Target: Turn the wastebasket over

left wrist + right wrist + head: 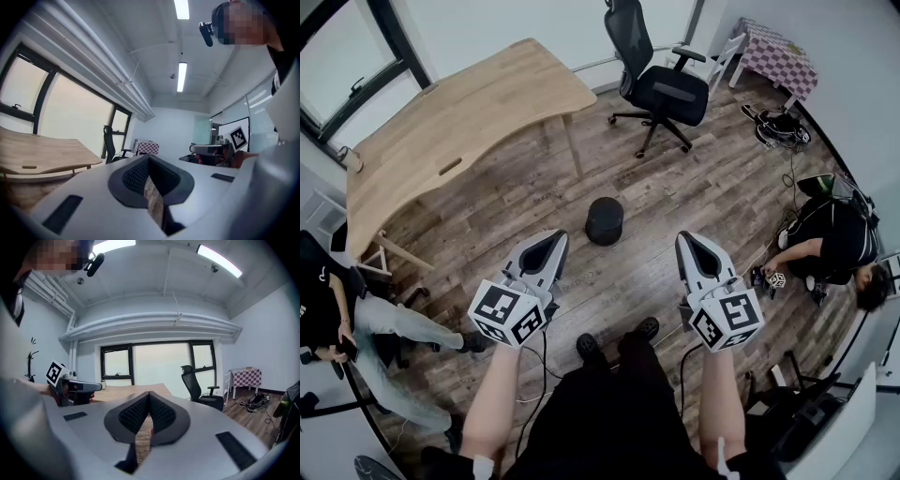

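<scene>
With the left tool (pixel 551 242) and right tool (pixel 688 242) both pressed together on nothing, meeting the wastebasket (pixel 605 220) unopened would probably shove it across the floor (pixel 684 187).

Wastebasket (pixel 605 220), centre of floor: plain black. Floor (pixel 703 187): brown wood planks with grey streaking. Desk (pixel 459 122), far left: pale natural wood, no pattern. Office chair (pixel 661 89), far: black throughout. Tablecloth (pixel 778 56), far right: pink-and-white check. Left gripper (pixel 557 236) and right gripper (pixel 684 238): light grey shells with black textured pads; the cube on each bears black-and-white square markers. Seated person (pixel 834 244), right: black clothing. Second seated person (pixel 384 323), near left: black top, light grey trousers. Walls (pixel 487 28): white. Window frames (pixel 131 364): black.
</scene>
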Demonstrator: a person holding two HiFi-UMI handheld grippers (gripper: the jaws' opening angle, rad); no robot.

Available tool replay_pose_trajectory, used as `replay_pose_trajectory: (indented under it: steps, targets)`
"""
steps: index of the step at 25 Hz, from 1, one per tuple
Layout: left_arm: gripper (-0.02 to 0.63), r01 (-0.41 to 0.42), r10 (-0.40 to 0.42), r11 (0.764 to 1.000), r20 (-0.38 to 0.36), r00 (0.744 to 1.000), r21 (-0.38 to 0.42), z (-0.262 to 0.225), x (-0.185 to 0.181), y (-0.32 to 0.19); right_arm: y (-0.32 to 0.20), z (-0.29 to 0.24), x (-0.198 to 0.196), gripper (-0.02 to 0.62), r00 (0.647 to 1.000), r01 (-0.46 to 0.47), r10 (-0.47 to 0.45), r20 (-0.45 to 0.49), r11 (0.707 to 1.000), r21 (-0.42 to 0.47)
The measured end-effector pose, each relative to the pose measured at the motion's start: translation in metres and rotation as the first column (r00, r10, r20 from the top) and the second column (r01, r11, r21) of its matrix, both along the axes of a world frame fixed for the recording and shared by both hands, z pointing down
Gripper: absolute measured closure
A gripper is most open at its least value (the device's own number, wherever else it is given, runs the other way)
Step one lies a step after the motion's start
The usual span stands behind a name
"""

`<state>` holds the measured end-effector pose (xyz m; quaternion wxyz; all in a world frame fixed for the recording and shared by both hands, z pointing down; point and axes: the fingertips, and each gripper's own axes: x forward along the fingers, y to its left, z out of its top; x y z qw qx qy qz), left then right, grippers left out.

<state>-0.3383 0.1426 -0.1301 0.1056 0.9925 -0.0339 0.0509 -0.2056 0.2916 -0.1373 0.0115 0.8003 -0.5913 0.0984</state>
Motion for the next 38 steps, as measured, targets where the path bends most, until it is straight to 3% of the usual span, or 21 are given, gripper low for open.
replay_pose_trajectory:
  steps: [13, 18, 24, 32, 38]
  targets:
    - [0.591, 0.017, -0.017, 1.000, -0.009, 1.000, 0.019, -0.008, -0.010, 0.000, 0.002, -0.009, -0.007, 0.564, 1.000, 0.005, -0.004, -0.030, 1.000, 0.025]
    - [0.591, 0.018, -0.018, 1.000, -0.009, 1.000, 0.015, -0.004, -0.011, 0.004, 0.004, -0.009, -0.007, 0.563, 1.000, 0.003, -0.003, -0.007, 0.998, 0.056]
    - [0.592, 0.017, -0.017, 1.000, 0.017, 1.000, -0.007, 0.008, -0.009, 0.012, 0.014, 0.003, -0.005, 0.563, 1.000, -0.002, 0.002, 0.030, 1.000, 0.030]
    - [0.592, 0.072, -0.071, 0.997, 0.037, 0.997, -0.027, 0.026, 0.024, 0.001, -0.003, 0.024, 0.035, 0.563, 0.997, 0.069, -0.068, 0.028, 0.998, -0.015]
    - [0.591, 0.135, -0.134, 0.991, 0.056, 0.989, -0.018, 0.022, 0.077, -0.003, -0.022, 0.031, 0.094, 0.563, 0.989, 0.145, -0.144, 0.038, 0.989, -0.031]
